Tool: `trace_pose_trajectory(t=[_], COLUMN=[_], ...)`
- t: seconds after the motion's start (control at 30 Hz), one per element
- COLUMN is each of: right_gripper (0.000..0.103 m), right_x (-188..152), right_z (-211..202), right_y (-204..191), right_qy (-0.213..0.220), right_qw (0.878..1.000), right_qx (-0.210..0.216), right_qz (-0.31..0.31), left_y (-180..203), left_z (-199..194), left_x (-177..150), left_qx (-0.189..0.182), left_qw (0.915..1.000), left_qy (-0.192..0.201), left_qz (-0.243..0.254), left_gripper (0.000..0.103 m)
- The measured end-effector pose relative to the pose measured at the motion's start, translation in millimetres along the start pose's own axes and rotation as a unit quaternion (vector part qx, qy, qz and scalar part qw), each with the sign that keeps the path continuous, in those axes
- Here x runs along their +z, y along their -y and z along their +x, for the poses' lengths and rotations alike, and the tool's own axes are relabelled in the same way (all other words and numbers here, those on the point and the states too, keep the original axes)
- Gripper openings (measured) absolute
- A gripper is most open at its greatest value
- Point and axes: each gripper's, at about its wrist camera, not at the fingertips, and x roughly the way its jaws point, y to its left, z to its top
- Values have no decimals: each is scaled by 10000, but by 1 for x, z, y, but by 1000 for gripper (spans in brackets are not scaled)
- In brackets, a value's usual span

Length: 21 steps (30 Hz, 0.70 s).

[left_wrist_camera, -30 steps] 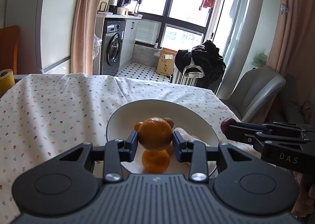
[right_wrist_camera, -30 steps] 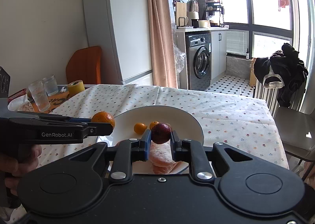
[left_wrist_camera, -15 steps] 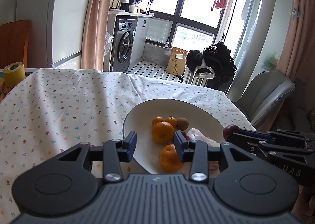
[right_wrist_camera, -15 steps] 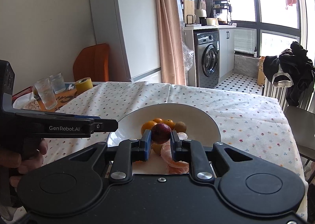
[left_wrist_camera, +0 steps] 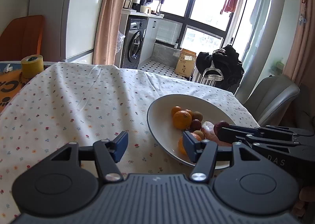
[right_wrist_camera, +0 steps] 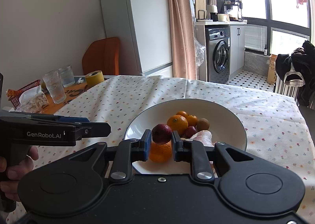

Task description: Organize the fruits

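left wrist: left claw (left_wrist_camera: 154,146) apart, nothing between its jaws, over the bench (left_wrist_camera: 78,101); white bowl (left_wrist_camera: 157,105) of fruit at its 2 o'clock | right wrist: right claw (right_wrist_camera: 161,143) clamped on dark red fruit (right_wrist_camera: 161,134), above bowl's near rim (right_wrist_camera: 141,166); big orange (right_wrist_camera: 177,125) at 1 o'clock; left claw at 9 o'clock

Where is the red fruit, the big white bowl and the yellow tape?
Red fruit (right_wrist_camera: 161,133), right wrist view, middle of its front, held in the right gripper.
White bowl (right_wrist_camera: 226,119), right wrist view, bare inner wall.
Yellow tape (left_wrist_camera: 32,66), left wrist view, its side.
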Motion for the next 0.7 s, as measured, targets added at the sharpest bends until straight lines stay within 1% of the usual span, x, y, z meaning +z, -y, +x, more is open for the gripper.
trace_pose_trajectory(t=[0.03,0.07,0.1,0.17,0.23,0.37,0.4,0.7], right_gripper=[30,34,34,34,35,41,42,46], right_x=[0,0,1,1,0,-1,-1,-5], right_z=[0,0,-1,-2,-4,-8,-9,-18], right_y=[-1,-1,-2,-1,-2,-2,-2,0], right_qy=[13,21,25,15,0,15,18,-2], right_qw=[10000,10000,10000,10000,10000,10000,9999,9998], right_qx=[-12,-19,-24,-30,-41,-81,-91,-136], right_qz=[-5,1,18,29,18,37,46,123], left_y=[-1,-2,-2,-4,-5,-5,-6,-9], left_z=[-1,-3,-3,-6,-8,-11,-12,-22], left_x=[-1,-1,-2,-3,-4,-7,-7,-11], left_qx=[12,24,37,66,52,139,142,151], left_qw=[10000,10000,10000,10000,10000,9999,9999,9999], left_qy=[-2,-2,4,35,34,25,27,-2], left_qz=[-4,-8,-11,-10,8,37,43,34], left_gripper=[62,66,72,77,80,89,91,97])
